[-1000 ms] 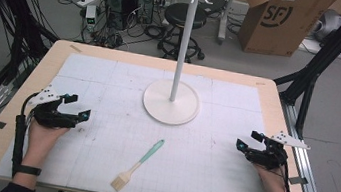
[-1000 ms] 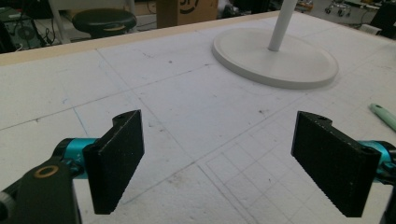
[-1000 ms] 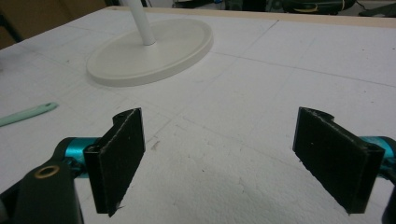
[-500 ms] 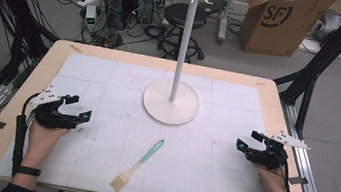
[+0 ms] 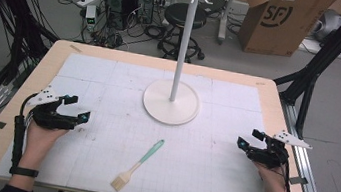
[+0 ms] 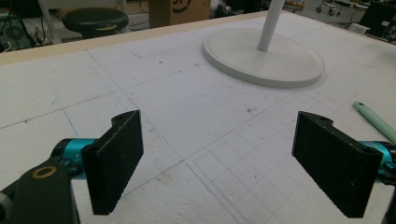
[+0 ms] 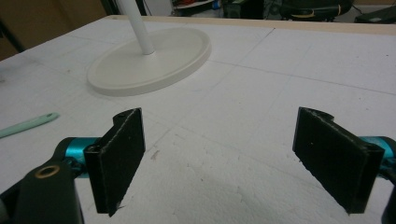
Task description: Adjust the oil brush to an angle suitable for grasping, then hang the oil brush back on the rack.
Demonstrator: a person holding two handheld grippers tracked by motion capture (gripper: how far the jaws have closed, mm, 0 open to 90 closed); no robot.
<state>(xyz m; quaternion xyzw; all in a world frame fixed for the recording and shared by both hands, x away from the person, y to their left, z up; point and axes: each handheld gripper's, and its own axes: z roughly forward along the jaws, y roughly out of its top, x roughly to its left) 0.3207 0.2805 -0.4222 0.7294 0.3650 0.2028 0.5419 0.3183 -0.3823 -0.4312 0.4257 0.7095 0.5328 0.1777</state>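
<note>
Left gripper (image 5: 77, 108): my jaws gape wide, holding nothing.
Right gripper (image 5: 247, 138): likewise spread, empty.
Brush (image 5: 138, 158): flat on the mat between my two grippers, well apart from both, mint handle aimed toward the stand's base (image 5: 171, 102).
Risk: the handle is thin and low; closing high, my fingers could skid it away.
Risk: bristles may flex if pinched there.

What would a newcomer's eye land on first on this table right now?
Probably the tall white stand, whose round base sits at the far middle of the white mat. Next, the mint-handled brush lying diagonally at the near middle. The left gripper and right gripper rest open at opposite edges, well apart from it.
</note>
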